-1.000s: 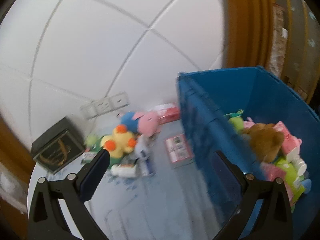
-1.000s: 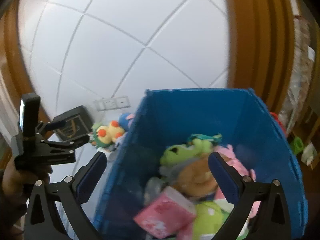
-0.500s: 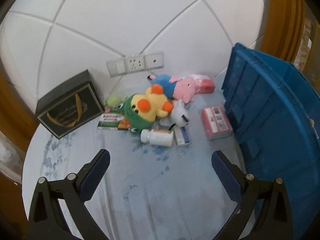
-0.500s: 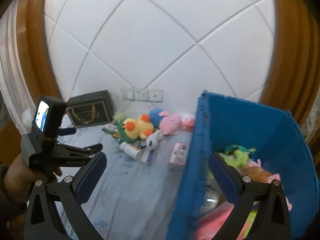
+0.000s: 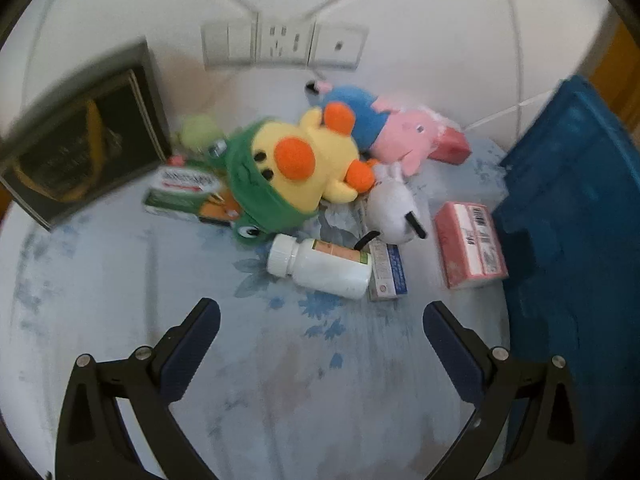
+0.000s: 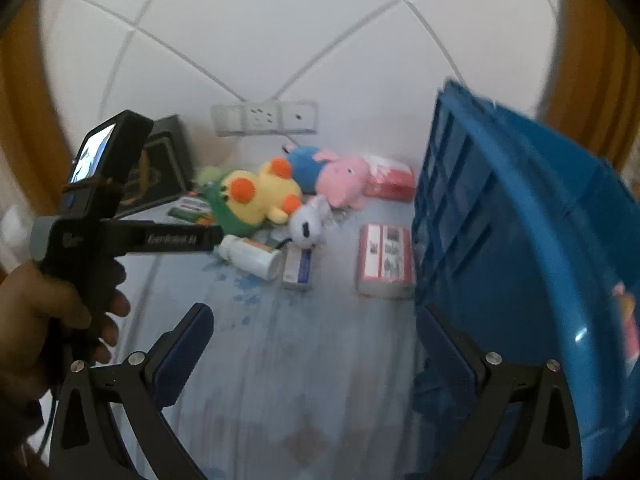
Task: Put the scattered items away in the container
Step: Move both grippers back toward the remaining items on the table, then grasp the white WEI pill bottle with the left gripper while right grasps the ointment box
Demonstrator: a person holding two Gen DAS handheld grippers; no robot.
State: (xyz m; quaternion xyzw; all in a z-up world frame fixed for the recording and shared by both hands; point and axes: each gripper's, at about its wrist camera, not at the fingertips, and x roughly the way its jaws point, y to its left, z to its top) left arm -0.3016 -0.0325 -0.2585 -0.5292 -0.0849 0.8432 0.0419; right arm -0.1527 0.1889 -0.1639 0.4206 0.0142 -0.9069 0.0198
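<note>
Left tool (image 5: 320, 320): fingers spread wide and empty, hovering over the blue floral worktop (image 5: 280, 380) — the heap of loose items lies just ahead of it.
Medicine box (image 5: 182, 192): ahead and to the left of the left tool, partly tucked under the duck plush (image 5: 296, 168).
White bottle (image 5: 320, 266): nearest item to the left tool, straight ahead between its fingers; it lies on its side, long axis running across the tool's line, cap pointing left, base touching the small blue-and-white box (image 5: 388, 268).
Pink packet (image 5: 468, 244): ahead and right of the left tool, lying flat, long axis pointing away from it, just beside the blue container (image 5: 572, 240).
Right tool (image 6: 312, 328): also wide and empty, set farther back from the heap — the container's wall is close on its right.
Nearer hand: judged the left, whose tool in the right wrist view reaches to the bottle's cap.
</note>
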